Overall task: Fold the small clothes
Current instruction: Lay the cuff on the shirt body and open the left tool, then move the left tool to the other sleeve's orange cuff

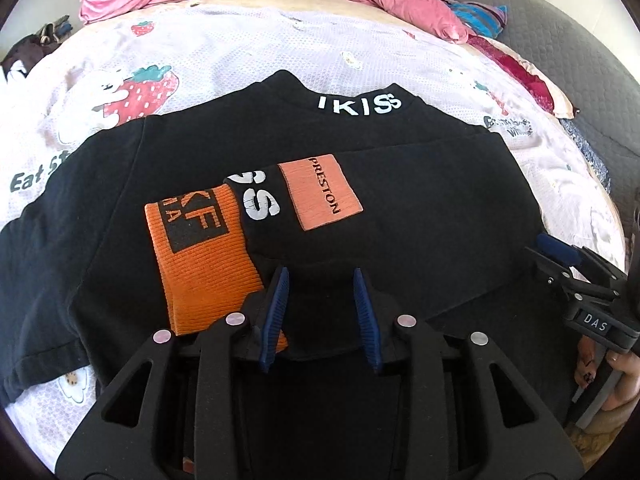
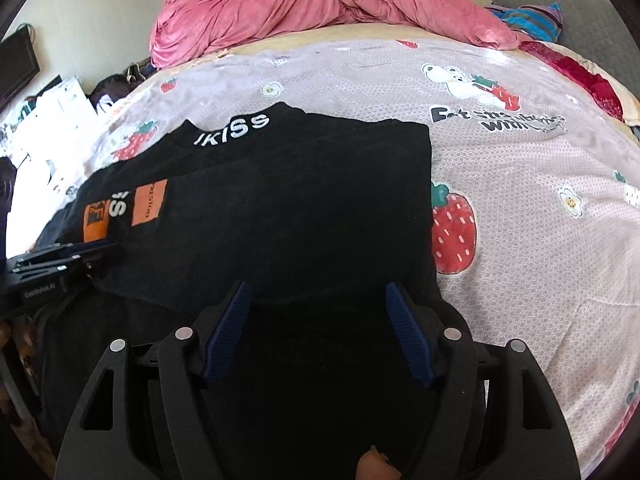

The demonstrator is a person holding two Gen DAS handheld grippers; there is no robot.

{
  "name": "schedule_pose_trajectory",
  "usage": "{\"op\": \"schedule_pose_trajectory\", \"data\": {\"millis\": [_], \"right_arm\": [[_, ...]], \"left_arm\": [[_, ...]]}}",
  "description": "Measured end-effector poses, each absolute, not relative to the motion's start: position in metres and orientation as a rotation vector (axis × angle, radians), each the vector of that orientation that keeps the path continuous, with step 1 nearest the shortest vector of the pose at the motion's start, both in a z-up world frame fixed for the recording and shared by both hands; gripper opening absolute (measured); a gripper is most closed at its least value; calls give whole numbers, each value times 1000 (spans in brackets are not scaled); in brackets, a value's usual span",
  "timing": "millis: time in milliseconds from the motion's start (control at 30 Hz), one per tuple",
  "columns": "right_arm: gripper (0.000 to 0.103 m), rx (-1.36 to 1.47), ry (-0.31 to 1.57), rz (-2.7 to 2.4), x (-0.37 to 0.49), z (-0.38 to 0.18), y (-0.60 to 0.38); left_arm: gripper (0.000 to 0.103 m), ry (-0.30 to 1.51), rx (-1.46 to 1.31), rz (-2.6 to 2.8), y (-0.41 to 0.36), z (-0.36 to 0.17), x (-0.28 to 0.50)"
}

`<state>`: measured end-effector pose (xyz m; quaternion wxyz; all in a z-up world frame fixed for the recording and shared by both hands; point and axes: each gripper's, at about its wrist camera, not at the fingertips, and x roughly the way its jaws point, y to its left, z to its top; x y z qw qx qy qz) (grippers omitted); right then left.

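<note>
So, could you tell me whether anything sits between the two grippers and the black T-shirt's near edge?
Nothing visible does. The left gripper and right gripper are both open right over the near edge of the black T-shirt. The pink duvet lies far behind on the strawberry-print sheet.

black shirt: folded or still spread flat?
Partly folded. The black shirt has its right side and sleeve turned in over the body; the left sleeve still lies spread on the strawberry bedsheet.

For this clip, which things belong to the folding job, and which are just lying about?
Job: black T-shirt, left gripper, right gripper, both open.

Lying about: pink duvet, strawberry-print bedsheet, grey quilted pillow, striped cloth.
</note>
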<state>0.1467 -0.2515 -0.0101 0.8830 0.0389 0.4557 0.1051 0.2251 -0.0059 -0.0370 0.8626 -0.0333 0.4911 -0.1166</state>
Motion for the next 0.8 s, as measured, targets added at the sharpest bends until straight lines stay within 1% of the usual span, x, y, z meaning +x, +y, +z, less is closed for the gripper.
{"op": "schedule_pose_trajectory", "data": {"millis": [100,167,400,567,633,667,700,767,800], "right_arm": [[70,117,931,231,144,-4,-257],[71,137,909,246,141,2,-259],[81,142,861,269,134,15,-257],[91,151,843,281,132,20,-255],[95,153,831,285,131,22,-254],[95,151,824,284,130,23,-253],[95,146,816,283,130,24,-251],[96,134,806,287,128,25,-249],[97,131,803,288,128,25,-248]], "left_arm": [[26,1012,-91,-232,-6,-34,221],[31,998,-105,-231,-6,-31,217],[42,961,-151,-228,-3,-18,207],[45,935,-182,-207,7,-8,200],[51,921,-192,-199,11,-4,196],[59,916,-194,-195,12,-3,195],[61,908,-193,-187,14,-2,193],[62,896,-187,-169,17,0,191],[63,894,-189,-160,19,0,190]]}}
